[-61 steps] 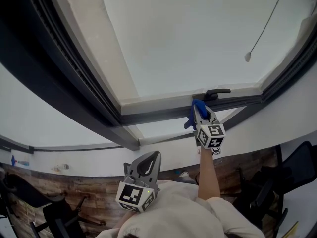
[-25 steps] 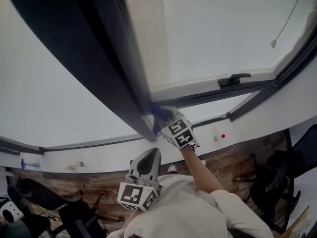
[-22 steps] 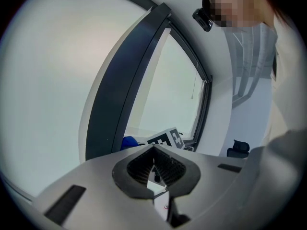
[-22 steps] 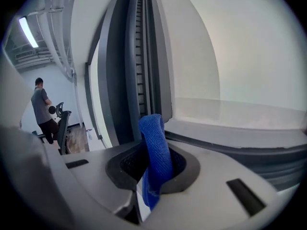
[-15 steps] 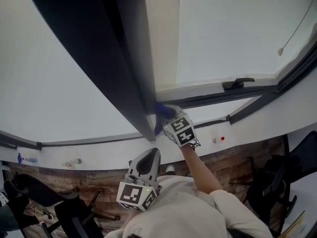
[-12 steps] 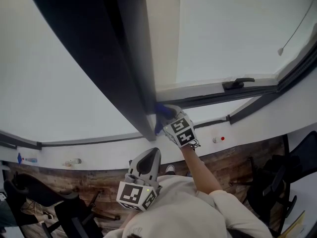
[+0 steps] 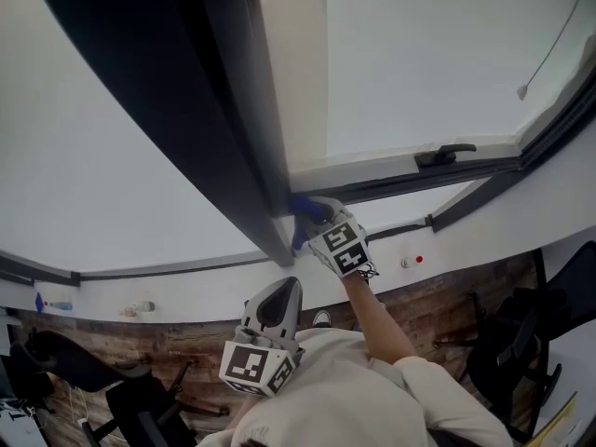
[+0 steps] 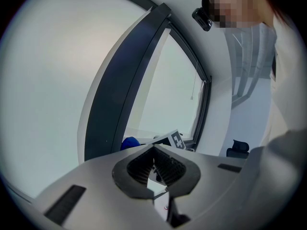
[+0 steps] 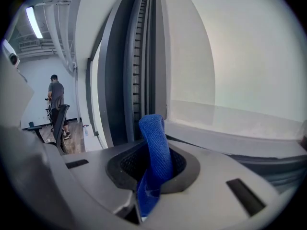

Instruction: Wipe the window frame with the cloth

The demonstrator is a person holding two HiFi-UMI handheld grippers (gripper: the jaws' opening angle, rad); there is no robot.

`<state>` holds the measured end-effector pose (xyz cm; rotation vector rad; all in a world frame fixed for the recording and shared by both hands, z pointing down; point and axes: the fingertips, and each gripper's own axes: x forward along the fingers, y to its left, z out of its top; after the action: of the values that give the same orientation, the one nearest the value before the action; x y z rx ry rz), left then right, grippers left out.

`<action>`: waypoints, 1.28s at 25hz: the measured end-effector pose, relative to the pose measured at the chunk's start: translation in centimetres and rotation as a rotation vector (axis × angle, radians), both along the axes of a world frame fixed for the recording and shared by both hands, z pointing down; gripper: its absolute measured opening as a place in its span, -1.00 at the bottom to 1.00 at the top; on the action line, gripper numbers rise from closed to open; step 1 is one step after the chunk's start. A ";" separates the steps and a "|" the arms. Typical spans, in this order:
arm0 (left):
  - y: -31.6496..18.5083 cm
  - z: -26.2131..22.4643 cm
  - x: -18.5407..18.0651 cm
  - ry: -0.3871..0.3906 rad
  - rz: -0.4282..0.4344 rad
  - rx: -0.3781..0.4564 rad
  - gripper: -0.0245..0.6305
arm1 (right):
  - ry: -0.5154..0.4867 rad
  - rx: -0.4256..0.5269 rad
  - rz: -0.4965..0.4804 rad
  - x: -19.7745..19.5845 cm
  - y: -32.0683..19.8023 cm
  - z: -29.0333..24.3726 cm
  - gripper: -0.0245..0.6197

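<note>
Holding one blue cloth [image 7: 303, 210], the right gripper [image 7: 321, 220] is up at the window frame [image 7: 223, 128]. Its two jaws are squeezed tight on the cloth, and a folded bit of cloth [image 9: 154, 152] sticks up out of them. The cloth sits at the corner where the big dark bar meets the bottom bar of the frame. I cannot tell if it is pressing on the frame.

There are two grippers. The left gripper [image 7: 276, 310] is low, near the person's body, well apart from the window. Its jaws are closed together with nothing in them.

On the bottom bar there is one black handle [image 7: 445, 155], off to the right of the cloth. One thin cord with a small knob [image 7: 523, 91] hangs by the glass. One little red dot [image 7: 420, 260] is on the white wall under the window. A dark chair [image 7: 521, 343] stands on the wood floor. In the right gripper view, one person [image 9: 56, 97] stands far away beside a chair.
</note>
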<state>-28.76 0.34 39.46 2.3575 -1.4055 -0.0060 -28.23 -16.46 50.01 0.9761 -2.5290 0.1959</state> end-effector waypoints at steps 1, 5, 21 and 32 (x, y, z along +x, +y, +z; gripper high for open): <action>0.0 0.0 0.1 0.001 0.000 -0.001 -0.90 | -0.001 0.000 0.004 0.2 0.0 0.0 -0.76; -0.1 0.0 0.4 0.000 0.005 0.001 -0.90 | -0.005 0.000 0.021 1.3 -0.2 0.0 -0.76; -0.5 -0.2 2.0 -0.003 0.024 0.006 -0.90 | -0.026 0.005 0.038 3.3 -0.6 -0.1 -0.76; -0.6 -0.3 2.8 -0.008 0.031 0.007 -0.90 | -0.036 0.011 0.049 4.5 -1.0 -0.3 -0.76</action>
<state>-25.97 -0.23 39.13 2.3876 -1.3746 0.0071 -23.70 -17.43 49.74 1.0481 -2.5428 0.2151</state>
